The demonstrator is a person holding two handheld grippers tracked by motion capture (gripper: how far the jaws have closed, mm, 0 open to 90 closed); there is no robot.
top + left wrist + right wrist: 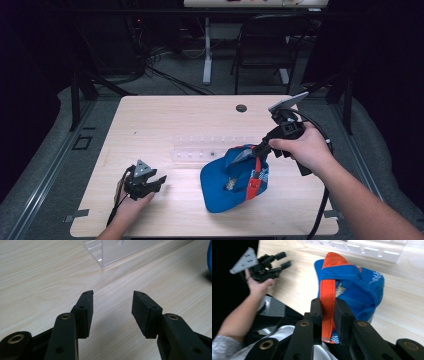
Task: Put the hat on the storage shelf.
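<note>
A: Right gripper clamped on the orange fabric strap of the blue cloth cap with the orange button top. Pinched flat between both black pads, strap hanging down past the jaws.

B: Cap where on the bench?

A: Toward the near right part of the pale wooden bench, brim resting on the wood, back end lifted by the strap. Just in front of the clear acrylic rack lying mid-bench.

B: Left gripper?

A: Near the front left corner, jaws spread wide, nothing between them, bare wood beneath. Well apart from the cap.

B: Best way to handle the lift, then?

A: Probably slow and straight up, keeping the grip firm; thin strap, likely to slide through the pads if jerked. Worth watching the buckle end below the jaws, since a snag there could twist the cap.

B: And the free side?

A: Could bring the open left jaws to the brim for a second hold, steadying the swing. Clear of the rack's edge throughout.
</note>
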